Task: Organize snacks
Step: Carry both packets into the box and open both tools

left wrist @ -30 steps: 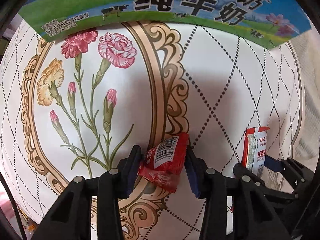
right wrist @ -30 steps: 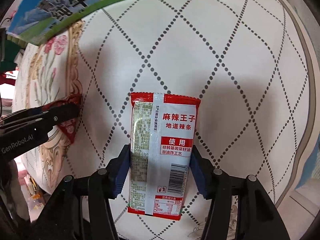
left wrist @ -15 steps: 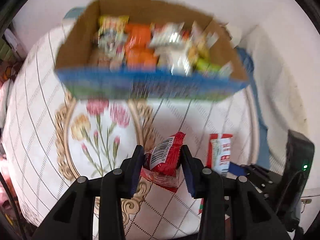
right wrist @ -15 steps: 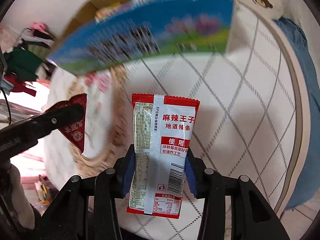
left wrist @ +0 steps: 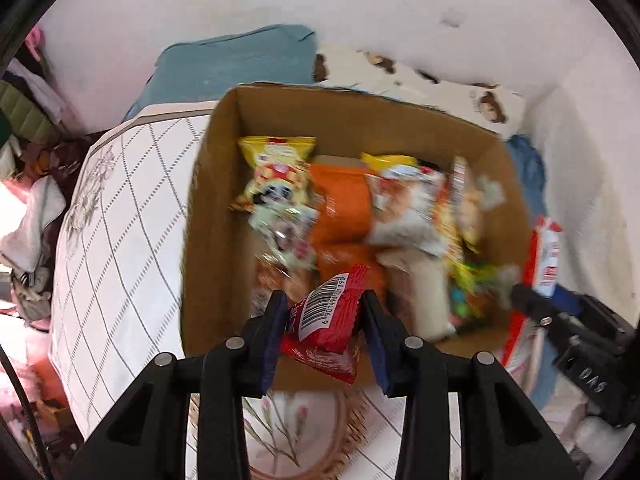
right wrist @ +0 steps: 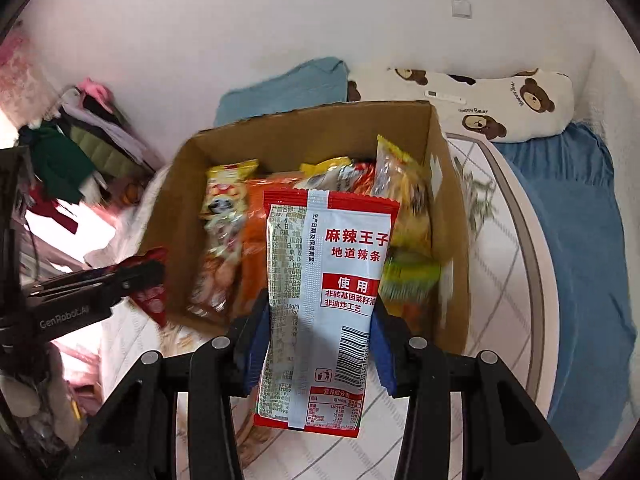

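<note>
- Left wrist view: left gripper point(left wrist: 324, 330) jaws were clamped on a small red foil snack packet point(left wrist: 326, 322), held above the near edge of the open brown cardboard box point(left wrist: 208, 216).
- Right gripper point(right wrist: 318, 338) jaws were clamped on a tall red-and-white spicy-strip packet point(right wrist: 328, 280), over the box.
- Advice: carry each packet past the near wall to a gap among the snacks, then release.

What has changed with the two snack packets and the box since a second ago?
Both hand-held grippers lifted their packets off the quilt toward the cardboard box, whose inside now shows. The left still clamps the red packet; the right still clamps the white-and-red packet. Nothing released.
</note>
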Action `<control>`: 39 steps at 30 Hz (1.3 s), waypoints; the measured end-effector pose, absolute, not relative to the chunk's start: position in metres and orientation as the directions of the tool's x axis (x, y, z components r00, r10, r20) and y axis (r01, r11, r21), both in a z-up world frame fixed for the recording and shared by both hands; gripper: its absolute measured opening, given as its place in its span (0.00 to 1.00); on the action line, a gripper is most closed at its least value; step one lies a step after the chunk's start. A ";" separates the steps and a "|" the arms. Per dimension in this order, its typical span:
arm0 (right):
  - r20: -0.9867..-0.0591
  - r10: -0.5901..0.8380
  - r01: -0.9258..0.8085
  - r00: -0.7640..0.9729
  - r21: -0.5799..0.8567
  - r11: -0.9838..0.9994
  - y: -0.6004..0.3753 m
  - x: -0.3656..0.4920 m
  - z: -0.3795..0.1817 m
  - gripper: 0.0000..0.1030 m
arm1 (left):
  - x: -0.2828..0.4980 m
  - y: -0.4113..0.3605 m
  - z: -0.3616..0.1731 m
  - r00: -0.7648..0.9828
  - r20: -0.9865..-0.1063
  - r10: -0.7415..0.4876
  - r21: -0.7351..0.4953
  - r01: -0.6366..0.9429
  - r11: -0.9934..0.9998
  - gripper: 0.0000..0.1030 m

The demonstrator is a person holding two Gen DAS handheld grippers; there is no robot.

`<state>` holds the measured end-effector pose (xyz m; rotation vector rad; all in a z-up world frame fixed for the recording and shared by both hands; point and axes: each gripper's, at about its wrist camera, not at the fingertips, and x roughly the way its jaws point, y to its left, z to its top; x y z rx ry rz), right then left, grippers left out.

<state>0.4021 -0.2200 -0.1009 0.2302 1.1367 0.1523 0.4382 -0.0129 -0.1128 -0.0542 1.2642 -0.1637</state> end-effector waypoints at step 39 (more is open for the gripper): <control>-0.946 0.120 0.078 0.301 0.150 0.986 -0.223 0.428 -0.139 0.97 | 0.449 -0.017 -0.130 0.292 -0.955 -0.055 -0.042 0.050 0.998 0.92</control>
